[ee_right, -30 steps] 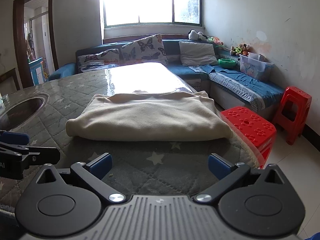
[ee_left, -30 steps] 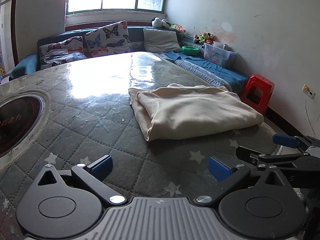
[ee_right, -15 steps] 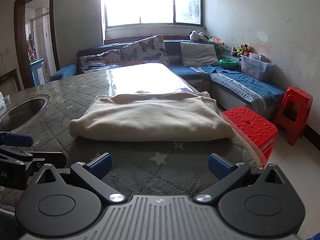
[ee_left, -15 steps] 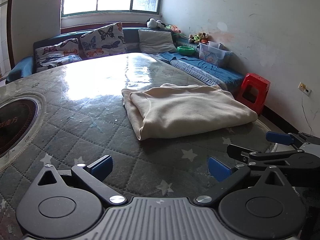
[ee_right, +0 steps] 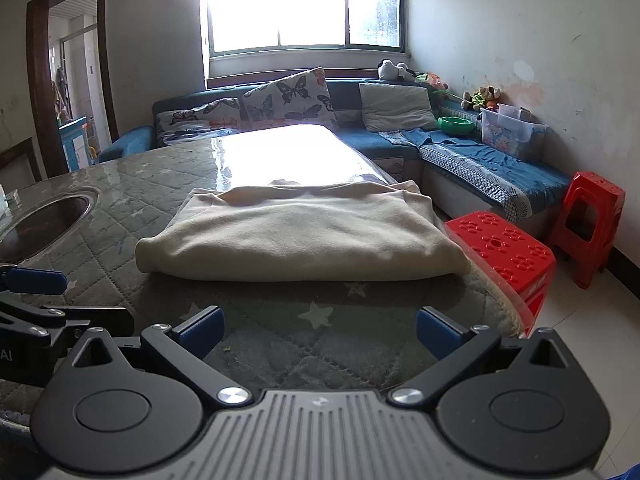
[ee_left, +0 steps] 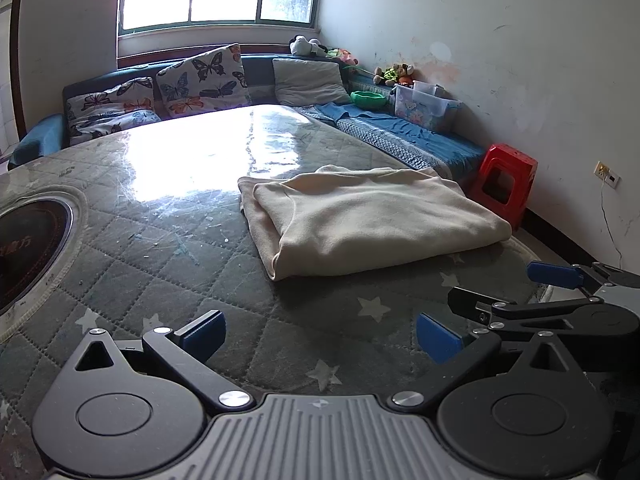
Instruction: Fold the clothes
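Note:
A cream garment [ee_left: 372, 218] lies folded into a thick rectangle on the quilted grey table cover [ee_left: 160, 264]; the right wrist view shows the same cream garment [ee_right: 300, 240] straight ahead. My left gripper [ee_left: 320, 338] hovers open over the table's near edge, short of the fold and to its left, nothing between its blue pads. My right gripper [ee_right: 318, 334] is open too, close to the fold's near edge, empty. Each gripper appears in the other's view: the right one [ee_left: 560, 300] at the right, the left one [ee_right: 36, 300] at the left.
A round inset hob [ee_left: 24, 248] is sunk in the table at the left. Two red plastic stools [ee_right: 508, 252] [ee_right: 592, 220] stand beside the table's right edge. A blue sofa [ee_right: 472, 160] with cushions, a green bowl and a clear box runs along the far walls.
Both grippers have drawn back a little from the folded garment, which now sits farther off in the left view. The garment itself has not moved; both grippers stay open.

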Available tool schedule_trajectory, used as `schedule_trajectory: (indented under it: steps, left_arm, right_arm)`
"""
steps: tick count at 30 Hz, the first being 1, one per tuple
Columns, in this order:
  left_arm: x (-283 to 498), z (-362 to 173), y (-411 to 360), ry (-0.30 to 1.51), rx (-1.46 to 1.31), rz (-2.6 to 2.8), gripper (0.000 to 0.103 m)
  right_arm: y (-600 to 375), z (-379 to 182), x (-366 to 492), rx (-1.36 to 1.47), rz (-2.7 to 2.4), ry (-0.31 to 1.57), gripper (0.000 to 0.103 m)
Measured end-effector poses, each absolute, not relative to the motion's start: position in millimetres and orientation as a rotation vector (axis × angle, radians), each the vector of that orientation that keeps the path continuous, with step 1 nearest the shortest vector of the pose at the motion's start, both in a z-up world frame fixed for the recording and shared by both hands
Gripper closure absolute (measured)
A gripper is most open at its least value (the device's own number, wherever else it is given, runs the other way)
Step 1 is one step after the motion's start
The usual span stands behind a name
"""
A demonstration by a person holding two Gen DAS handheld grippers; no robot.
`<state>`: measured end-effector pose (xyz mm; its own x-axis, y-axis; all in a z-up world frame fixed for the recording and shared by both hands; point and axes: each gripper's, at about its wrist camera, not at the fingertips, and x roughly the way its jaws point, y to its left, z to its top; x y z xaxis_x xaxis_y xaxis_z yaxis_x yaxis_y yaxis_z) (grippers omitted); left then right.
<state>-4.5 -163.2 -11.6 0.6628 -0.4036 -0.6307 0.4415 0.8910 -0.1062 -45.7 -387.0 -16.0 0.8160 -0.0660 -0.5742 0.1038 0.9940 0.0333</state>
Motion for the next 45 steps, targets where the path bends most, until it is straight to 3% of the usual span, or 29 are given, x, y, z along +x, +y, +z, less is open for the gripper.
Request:
schedule_trajectory:
  steps: [45]
  left_arm:
    - [13,-14,-174,0.716,0.074,-0.499,0.0]
  right_arm:
    - [-390,-19,-29,0.067,-0.091,0.63,0.0]
